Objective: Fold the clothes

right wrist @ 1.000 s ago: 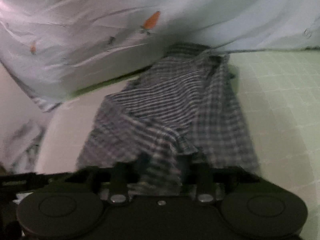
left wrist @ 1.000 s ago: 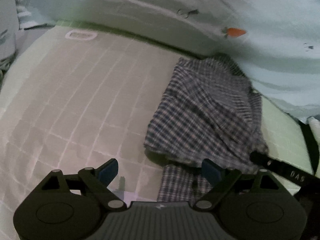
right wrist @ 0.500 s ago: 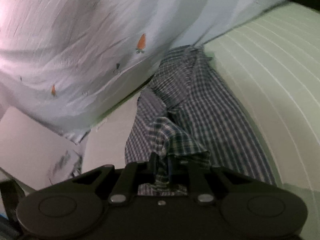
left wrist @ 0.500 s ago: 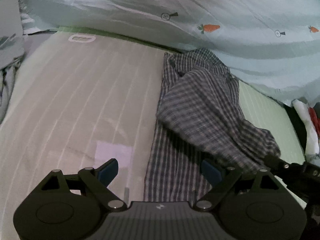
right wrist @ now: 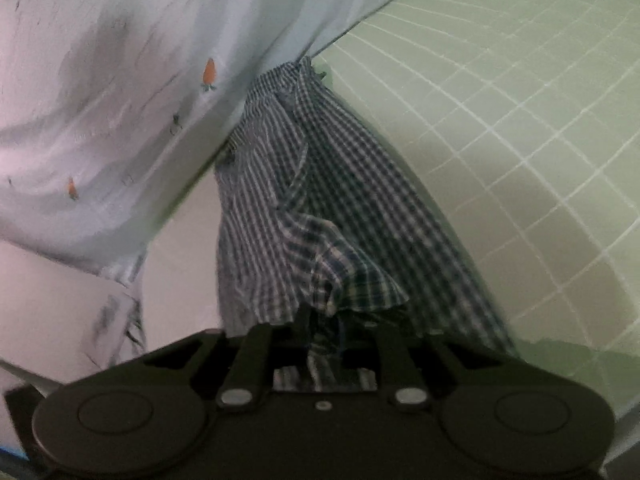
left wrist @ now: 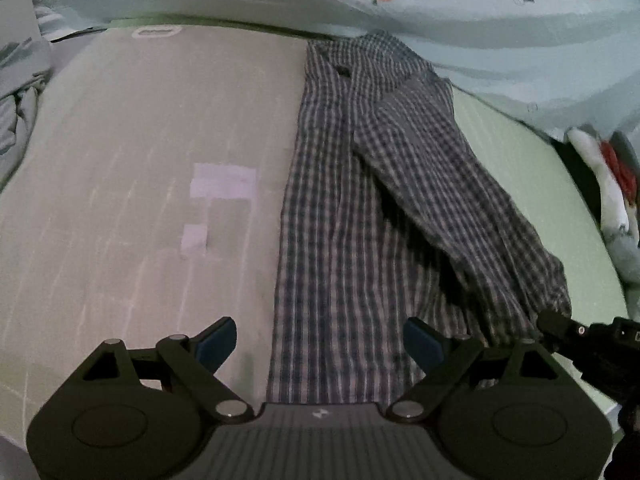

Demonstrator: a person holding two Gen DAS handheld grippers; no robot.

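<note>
A checked shirt (left wrist: 340, 208) lies lengthwise on a bed (left wrist: 132, 184) covered by a pale green sheet with a white grid. In the left wrist view the shirt runs from about 12 o'clock, where its collar end meets a light blue quilt (left wrist: 480, 32) printed with small carrots, down to 6 o'clock just ahead of the left claw (left wrist: 320, 344). One side of the shirt is folded over the body and lies as a diagonal band toward 4 o'clock.

The left claw is spread wide, its blue-tipped fingers (left wrist: 218, 338) apart with nothing between them; the shirt's lower hem lies under the gap and the right-hand finger, while the left-hand finger hangs over bare sheet.

At 4 o'clock in that view the right claw (left wrist: 556, 326) reaches in at the end of the folded band. In the right wrist view the right claw (right wrist: 320, 344) has a bunched fold of the checked cloth (right wrist: 344, 280) between its fingers, and its jaws are opening; the fingertips are hidden by the fabric, so whether they press on it I cannot tell. From there the shirt stretches toward 12 o'clock, with the quilt at 10 o'clock and bare sheet at 2 o'clock.
</note>
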